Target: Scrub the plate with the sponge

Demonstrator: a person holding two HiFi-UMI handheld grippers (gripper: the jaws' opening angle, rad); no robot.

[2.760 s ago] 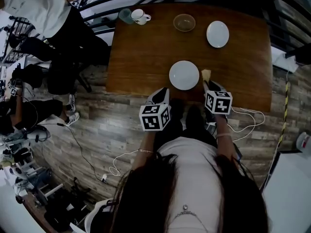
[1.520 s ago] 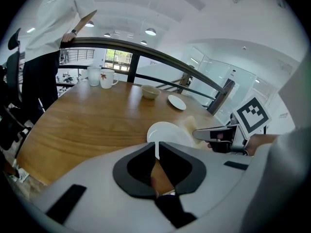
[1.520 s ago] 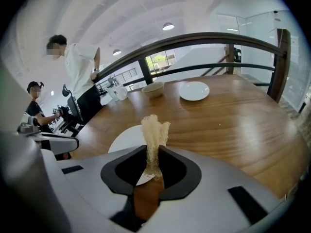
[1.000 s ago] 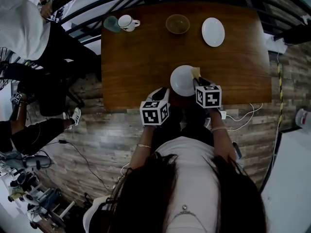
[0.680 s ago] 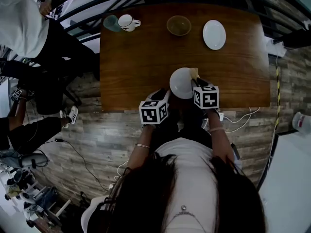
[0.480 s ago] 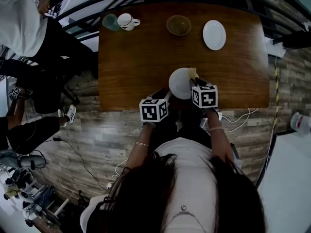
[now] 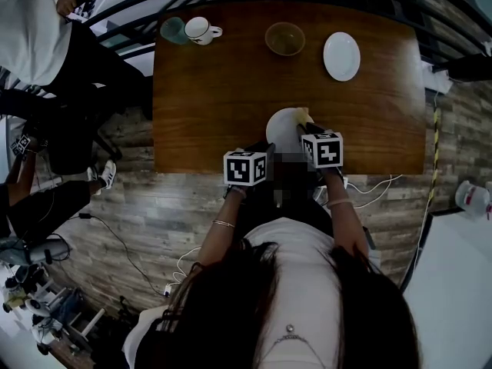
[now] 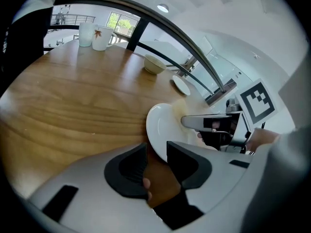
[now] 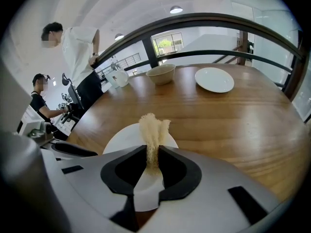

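Observation:
A white plate [image 7: 281, 124] lies at the near edge of the wooden table [image 7: 223, 91]. My right gripper [image 7: 306, 129] is shut on a pale yellow sponge [image 7: 304, 116], which stands on the plate's right part. In the right gripper view the sponge [image 9: 153, 127] sticks up from between the jaws above the plate [image 9: 121, 137]. My left gripper [image 7: 265, 146] is at the plate's near left rim. Its jaws are opening, with the plate's rim [image 8: 158, 130] between them and the pads [image 8: 129, 166] off it.
At the table's far side stand a glass [image 7: 173, 29], a white mug [image 7: 201, 29], a bowl [image 7: 285, 37] and a second white plate [image 7: 341, 55]. A person [image 7: 38, 29] stands past the table's left end. Cables [image 7: 384, 187] lie on the floor.
The right gripper has carried the sponge from beside the plate onto it. The left gripper's jaws have spread apart at the plate's rim.

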